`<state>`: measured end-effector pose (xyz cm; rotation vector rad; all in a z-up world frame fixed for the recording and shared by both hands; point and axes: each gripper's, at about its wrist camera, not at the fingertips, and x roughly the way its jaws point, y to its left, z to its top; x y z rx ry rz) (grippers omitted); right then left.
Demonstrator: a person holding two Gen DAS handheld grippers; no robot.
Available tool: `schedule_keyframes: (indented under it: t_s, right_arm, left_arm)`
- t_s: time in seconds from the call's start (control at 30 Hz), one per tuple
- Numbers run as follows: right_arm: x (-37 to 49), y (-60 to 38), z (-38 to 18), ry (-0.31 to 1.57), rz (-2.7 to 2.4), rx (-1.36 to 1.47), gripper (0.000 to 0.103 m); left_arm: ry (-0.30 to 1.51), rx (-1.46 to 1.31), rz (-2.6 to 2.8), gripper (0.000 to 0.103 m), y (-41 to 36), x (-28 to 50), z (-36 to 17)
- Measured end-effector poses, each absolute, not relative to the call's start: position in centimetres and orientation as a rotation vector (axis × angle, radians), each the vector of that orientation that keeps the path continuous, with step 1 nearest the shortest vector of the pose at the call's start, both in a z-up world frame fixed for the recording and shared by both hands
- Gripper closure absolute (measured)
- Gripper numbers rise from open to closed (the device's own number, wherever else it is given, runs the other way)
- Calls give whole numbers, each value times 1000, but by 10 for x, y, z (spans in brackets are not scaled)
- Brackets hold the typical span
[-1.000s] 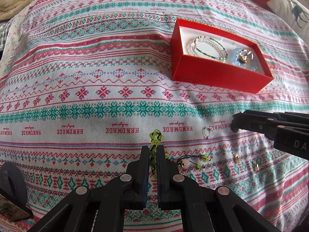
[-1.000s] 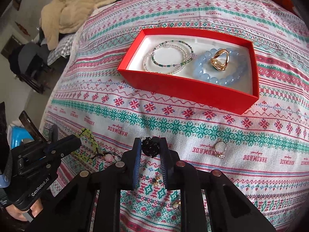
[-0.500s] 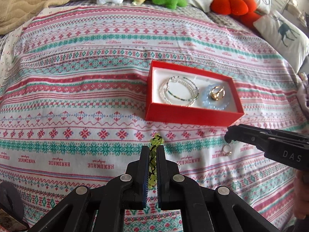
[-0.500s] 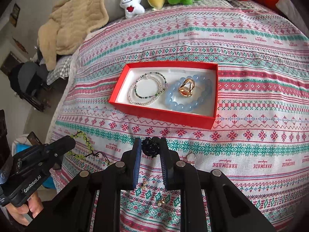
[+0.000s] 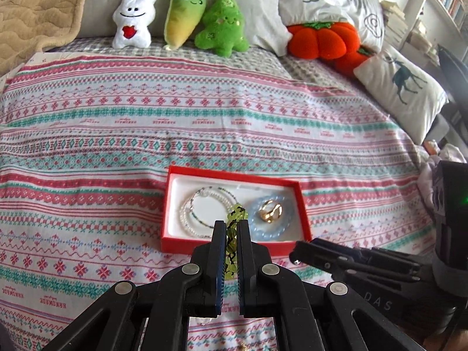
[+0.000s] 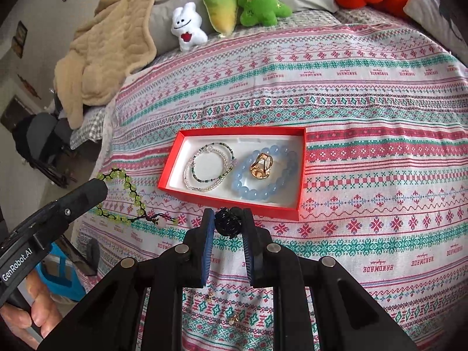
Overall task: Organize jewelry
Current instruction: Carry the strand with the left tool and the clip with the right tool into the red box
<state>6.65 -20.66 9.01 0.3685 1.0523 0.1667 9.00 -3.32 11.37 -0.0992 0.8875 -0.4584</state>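
Red box on a striped spread

The spread runs in pink, teal and white bands. The box is lined white, holding a pale blue bracelet and gold ring. Yellow-green beads; black grippers.

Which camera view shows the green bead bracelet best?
The right wrist view: the green bead bracelet hangs there as a nearly whole loop from the left hand-held gripper. The left wrist view shows only a few beads between the shut jaws.
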Motion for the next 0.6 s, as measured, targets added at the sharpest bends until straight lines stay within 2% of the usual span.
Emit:
schedule_keyframes:
  t_s: [0.33,0.6]
  right_arm:
    - [72,-235,91,1017,124,420,83]
    - [80,-254,85,1008,87,436,83]
  left_arm:
    - [813,-181,-612,102,-70,118,114]
    - [896,-106,-499,102,-67,155,63]
